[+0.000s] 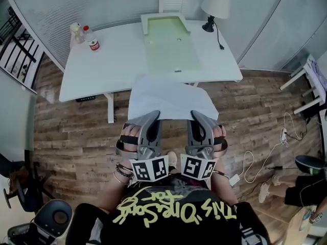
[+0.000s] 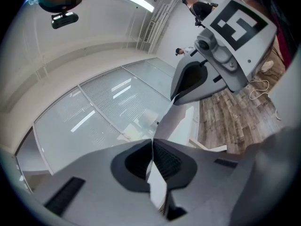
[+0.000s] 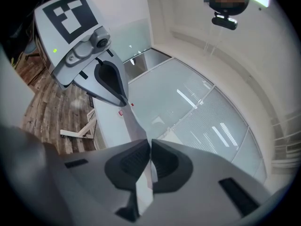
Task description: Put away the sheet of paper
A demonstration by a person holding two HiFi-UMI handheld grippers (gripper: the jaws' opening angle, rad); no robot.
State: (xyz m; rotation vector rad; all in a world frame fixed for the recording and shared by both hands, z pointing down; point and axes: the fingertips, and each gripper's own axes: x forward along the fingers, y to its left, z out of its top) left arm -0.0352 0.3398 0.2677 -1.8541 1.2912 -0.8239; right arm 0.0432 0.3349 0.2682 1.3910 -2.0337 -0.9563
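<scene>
The person holds the sheet of paper (image 1: 171,100) out in front of the body. It hangs in the air above the wooden floor (image 1: 71,131), on the near side of the white surface (image 1: 115,63). The left tongs (image 1: 154,116) are pinched shut on the sheet's near edge toward its left corner. The right tongs (image 1: 197,115) are pinched shut on the same edge toward its right corner. In each gripper view the two jaws meet with only the thin white paper between their dark ribbed pads, and a strip of paper pokes back behind them. Each of these views also shows the other tongs across the sheet, clamped on the same edge, with the paper stretching between the two grips. Both tongs point roughly level, toward the surface.

From the head view the sheet spreads away from the tongs. Its far edge overlaps the near rim of the surface, just below a pale green mat (image 1: 171,45). I cannot tell whether the paper rests on that rim or hangs just short of it.

On the surface a table lamp (image 1: 214,9) stands at the far right corner. A bottle with a red label (image 1: 92,40) and a second bottle (image 1: 77,32) stand close together at the far left. Cables (image 1: 255,162) trail over the floor at the right.
</scene>
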